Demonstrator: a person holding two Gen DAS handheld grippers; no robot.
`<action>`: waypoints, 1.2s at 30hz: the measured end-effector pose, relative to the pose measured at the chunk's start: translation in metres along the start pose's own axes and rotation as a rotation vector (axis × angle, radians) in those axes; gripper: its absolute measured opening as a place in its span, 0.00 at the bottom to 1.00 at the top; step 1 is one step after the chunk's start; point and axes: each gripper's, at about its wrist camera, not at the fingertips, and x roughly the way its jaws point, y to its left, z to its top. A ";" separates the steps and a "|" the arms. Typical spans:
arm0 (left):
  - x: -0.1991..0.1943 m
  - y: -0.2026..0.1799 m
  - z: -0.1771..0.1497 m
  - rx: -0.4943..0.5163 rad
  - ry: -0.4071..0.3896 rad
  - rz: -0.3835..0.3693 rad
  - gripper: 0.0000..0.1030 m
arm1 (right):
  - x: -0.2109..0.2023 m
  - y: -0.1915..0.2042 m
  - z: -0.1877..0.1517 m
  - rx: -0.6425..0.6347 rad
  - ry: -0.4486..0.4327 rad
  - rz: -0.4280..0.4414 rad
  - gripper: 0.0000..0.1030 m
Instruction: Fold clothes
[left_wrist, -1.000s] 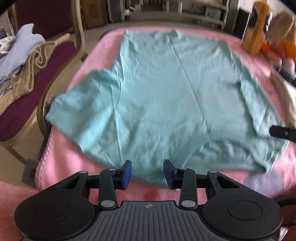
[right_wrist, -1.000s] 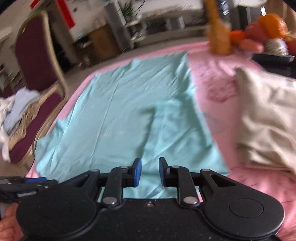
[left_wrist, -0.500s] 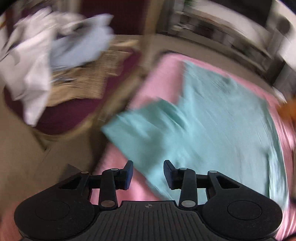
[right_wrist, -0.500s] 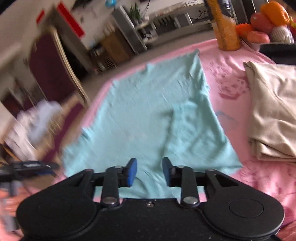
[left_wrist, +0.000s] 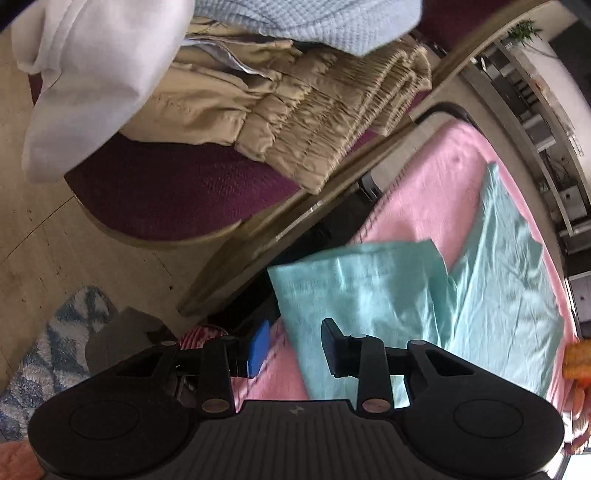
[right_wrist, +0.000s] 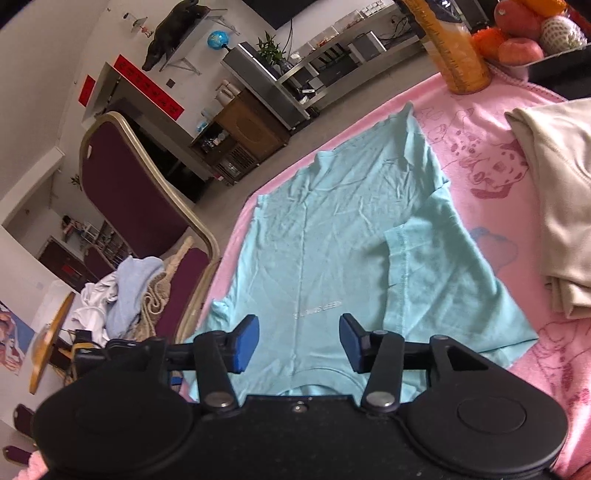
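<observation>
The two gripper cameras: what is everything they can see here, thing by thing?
T-shirt: one, light teal, spread flat on the blanket, one sleeve folded in.
Blanket: one, pink with dog drawings, under the T-shirt.
Beige garment: one, folded, on the blanket beside the T-shirt.
Chair: one, maroon with gold frame, next to the blanket's edge.
Clothes pile: white, pale blue and tan pieces, heaped on the chair seat.
Orange bottle: one, at the blanket's far end.
Fruit: several, orange and red, in a dark tray beside the bottle.
Rug: one, blue and white, on the floor.
Left gripper: black, blue pads, open, above the T-shirt's sleeve edge.
Right gripper: black, blue pads, open, jaws just widened, nothing between them.
</observation>
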 end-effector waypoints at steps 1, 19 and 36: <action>0.001 0.001 0.001 -0.013 -0.011 -0.007 0.30 | 0.001 0.001 0.000 -0.002 0.003 0.005 0.46; -0.011 -0.026 -0.011 0.131 -0.220 0.131 0.00 | 0.009 0.006 0.000 -0.031 0.020 -0.015 0.49; -0.064 -0.169 -0.209 1.143 -0.656 0.122 0.00 | -0.025 -0.025 0.009 0.099 -0.072 -0.030 0.49</action>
